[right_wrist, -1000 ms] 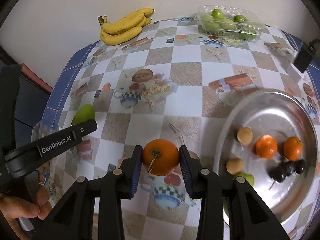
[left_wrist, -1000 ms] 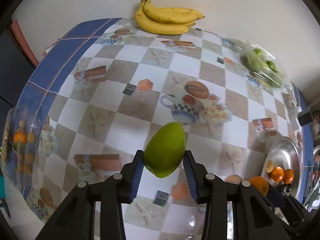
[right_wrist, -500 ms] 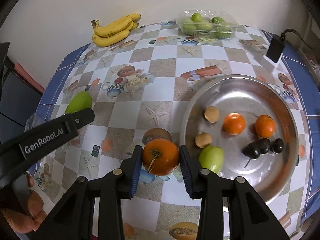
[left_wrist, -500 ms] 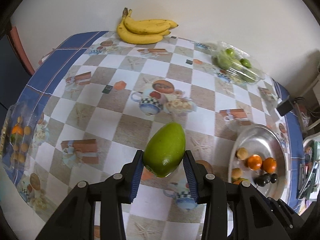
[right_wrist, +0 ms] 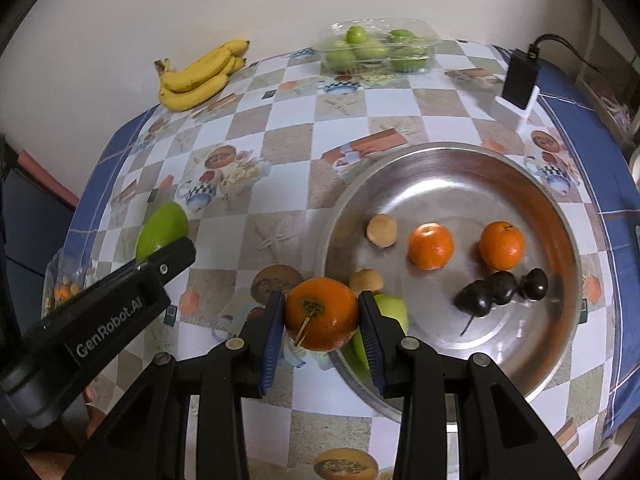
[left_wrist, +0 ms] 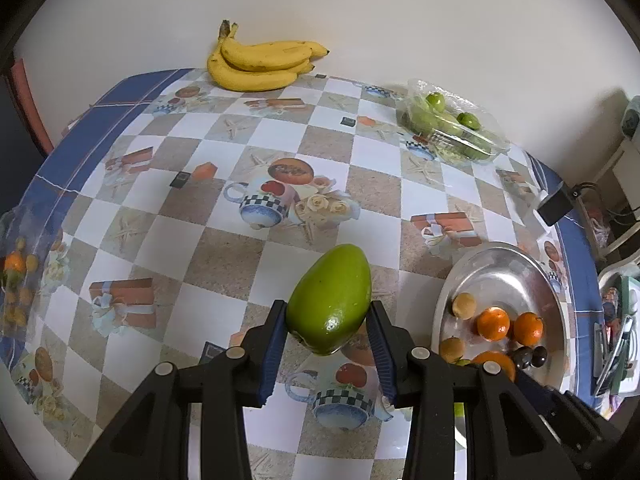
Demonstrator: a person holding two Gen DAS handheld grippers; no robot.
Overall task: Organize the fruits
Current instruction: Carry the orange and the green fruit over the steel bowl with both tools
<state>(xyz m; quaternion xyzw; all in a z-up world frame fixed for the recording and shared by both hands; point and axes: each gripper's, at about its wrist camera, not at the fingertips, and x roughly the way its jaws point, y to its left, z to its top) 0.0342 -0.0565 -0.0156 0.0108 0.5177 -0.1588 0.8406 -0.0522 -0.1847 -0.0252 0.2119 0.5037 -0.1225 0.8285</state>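
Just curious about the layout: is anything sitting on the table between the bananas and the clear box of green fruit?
No, nothing stands there. In the right wrist view, only bare patterned tablecloth lies between the bananas and the clear box.

One piece of lettering can be read: "GenRobot.AI", printed in pale letters along the black side of the left gripper [right_wrist: 108, 312], which is seen in the right wrist view to the left of the right gripper's [right_wrist: 322, 316] fingers. The word is set slanting along the body, running up toward the tip. No other text, number or label is legible on the printed tablecloth [left_wrist: 280, 152] or on anything else beyond either pair of fingers.
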